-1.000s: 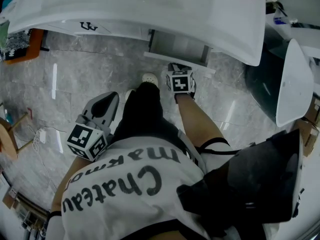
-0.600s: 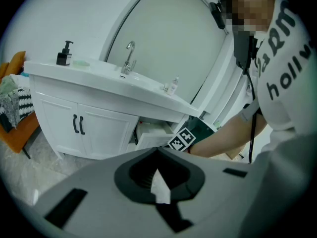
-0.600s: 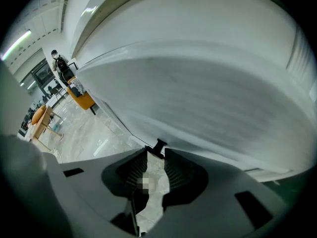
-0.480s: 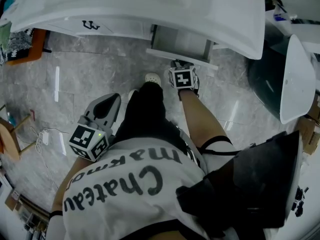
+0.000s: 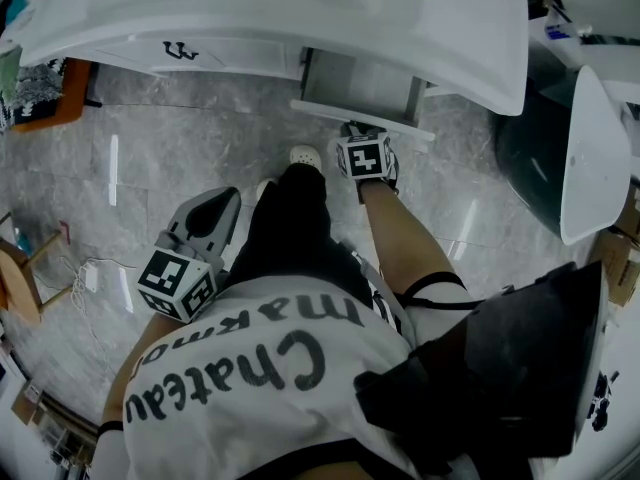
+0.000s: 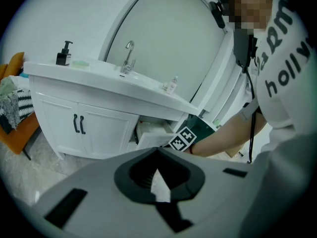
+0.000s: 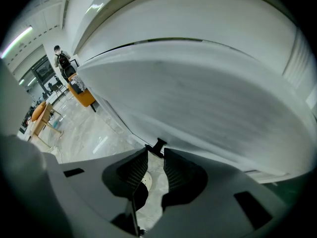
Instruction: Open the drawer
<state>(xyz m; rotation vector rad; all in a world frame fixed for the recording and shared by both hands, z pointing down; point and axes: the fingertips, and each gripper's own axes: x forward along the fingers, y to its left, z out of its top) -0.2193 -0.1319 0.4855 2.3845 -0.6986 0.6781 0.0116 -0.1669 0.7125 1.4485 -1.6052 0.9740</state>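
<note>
Well, the white vanity (image 5: 300,8) loomed over everything, and the risk sat under its counter. The drawer (image 5: 362,86), part-way out there, could have skewed or stalled on a crooked pull. The left gripper (image 6: 158,152) hung well back from the vanity, jaws together and empty. The right gripper (image 7: 156,152) had just been closing, jaws a narrow gap apart around the small black handle (image 7: 158,145) at their very tips. That shallow bite could slip. The drawer showed a white front and a pale grey inside.
</note>
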